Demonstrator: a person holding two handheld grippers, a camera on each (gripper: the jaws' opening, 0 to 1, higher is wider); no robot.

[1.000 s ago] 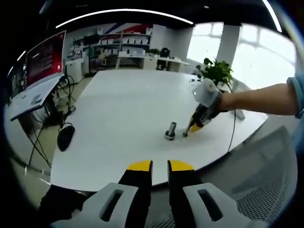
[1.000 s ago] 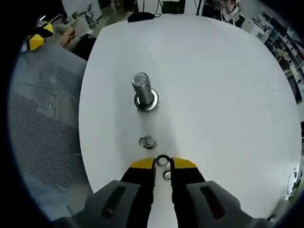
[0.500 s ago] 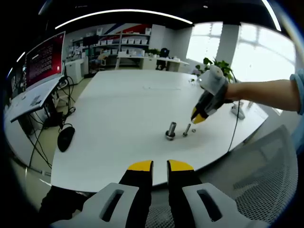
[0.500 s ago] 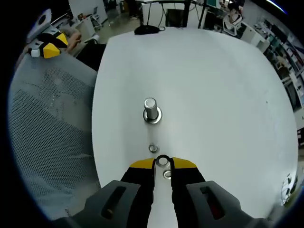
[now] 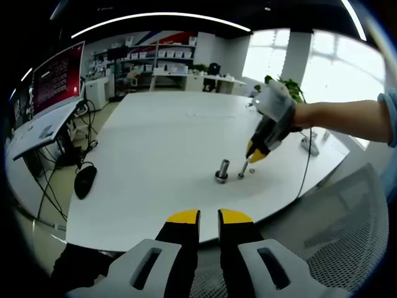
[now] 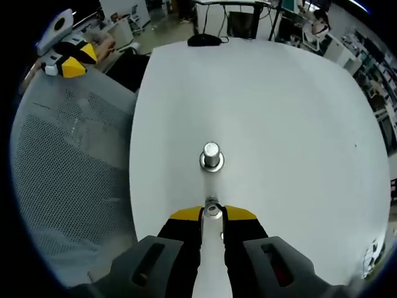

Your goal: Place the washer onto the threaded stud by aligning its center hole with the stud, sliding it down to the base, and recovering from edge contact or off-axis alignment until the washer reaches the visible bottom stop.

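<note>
Up above the white bench [image 6: 298,124] the right gripper [image 6: 213,213] hangs with its jaws pinched nearly together on the washer [image 6: 213,210], a small shiny ring clamped between the yellow tips. The threaded stud [image 6: 211,155] stands upright on its round base just ahead of the tips, apart from the washer, so nothing is threaded on yet.

Handling-wise I'd guess the washer is light, rigid and slick metal, so it could easily pivot or pop out if it catches the stud's edge. Gripping it by the rim and leaving the hole clear looks like the way to go.

From the left gripper view, the left gripper [image 5: 208,217] sits back off the bench edge, jaws almost closed with a thin gap and nothing in them. What looks like another small metal piece [image 5: 243,169] sits just beside the stud.

Bench top is plain, smooth and glossy. Open office around it: mesh chair [image 6: 62,180], monitor [image 5: 59,76], shelves, a plant [image 5: 286,90] by bright windows.
</note>
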